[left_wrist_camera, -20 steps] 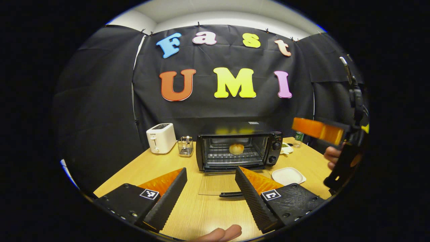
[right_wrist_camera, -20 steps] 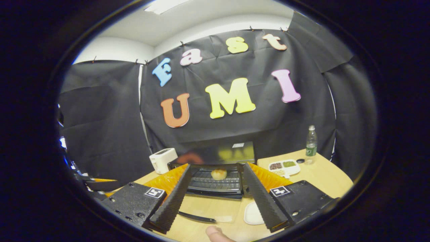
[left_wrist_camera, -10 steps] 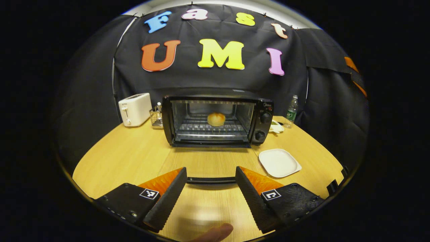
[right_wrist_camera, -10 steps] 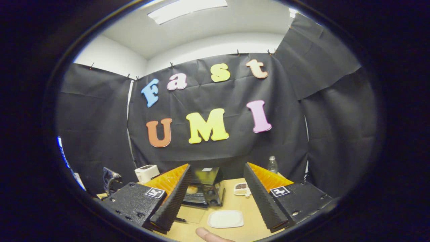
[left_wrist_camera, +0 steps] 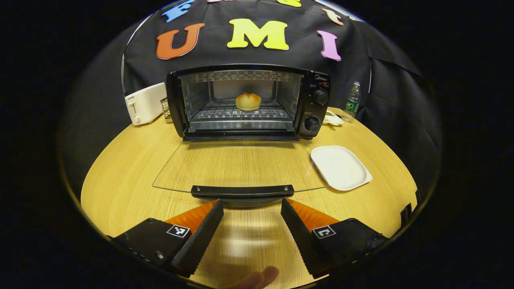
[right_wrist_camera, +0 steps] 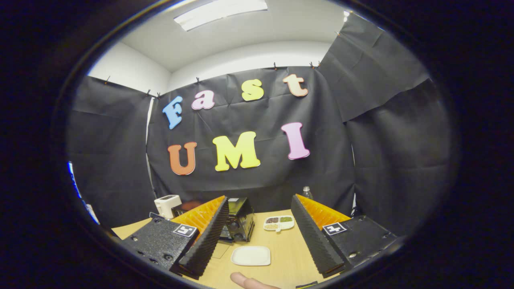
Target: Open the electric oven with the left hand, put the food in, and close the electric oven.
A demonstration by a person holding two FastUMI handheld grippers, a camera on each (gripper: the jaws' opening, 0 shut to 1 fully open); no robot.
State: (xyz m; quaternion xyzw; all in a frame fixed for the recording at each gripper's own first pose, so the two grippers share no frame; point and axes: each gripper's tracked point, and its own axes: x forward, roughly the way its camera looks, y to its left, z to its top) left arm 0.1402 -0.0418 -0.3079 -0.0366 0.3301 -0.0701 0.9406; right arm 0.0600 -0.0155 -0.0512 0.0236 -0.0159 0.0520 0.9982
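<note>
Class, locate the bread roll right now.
In the left gripper view, the bread roll sits mid-rack inside the open electric oven, behind its lowered glass door.

The left gripper [left_wrist_camera: 251, 208] has two wedge-shaped fingers with saw-toothed inner faces, each fixed to a black textured plastic block. Each block carries a small square black-and-white marker tag and round screw heads near its outer edge (clearest on the left block). The right gripper [right_wrist_camera: 259, 218] is built alike: ribbed wedge fingers, black blocks, marker tags, screws.
</note>
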